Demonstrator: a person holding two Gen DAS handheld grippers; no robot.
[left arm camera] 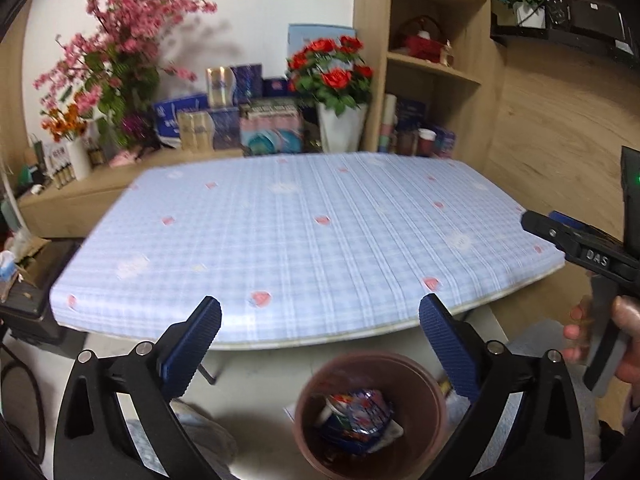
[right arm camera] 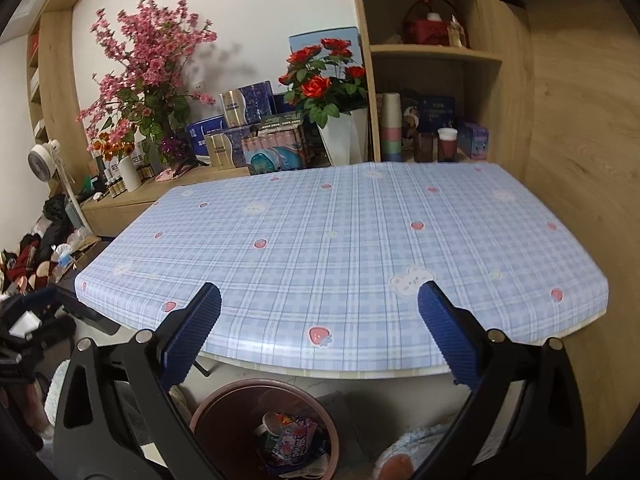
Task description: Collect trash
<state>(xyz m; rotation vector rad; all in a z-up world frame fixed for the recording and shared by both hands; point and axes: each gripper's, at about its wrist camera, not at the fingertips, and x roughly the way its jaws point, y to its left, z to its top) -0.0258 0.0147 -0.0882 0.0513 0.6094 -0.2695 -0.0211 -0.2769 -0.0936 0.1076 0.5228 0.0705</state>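
From our left wrist: left gripper (left arm camera: 320,332) jaws wide and empty above the brown bin (left arm camera: 370,412), wrappers (left arm camera: 356,416) already inside. From our right wrist: right gripper (right arm camera: 319,330) equally wide; tablecloth (right arm camera: 340,248) bare, so collection looks finished.

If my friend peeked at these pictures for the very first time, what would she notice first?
Probably the big table in the middle, covered in a blue checked cloth with little strawberries and bears. Next, the brown bin on the floor in front of it, with colourful wrappers inside. Behind the table stand pink blossoms on the left and red roses in a white pot.
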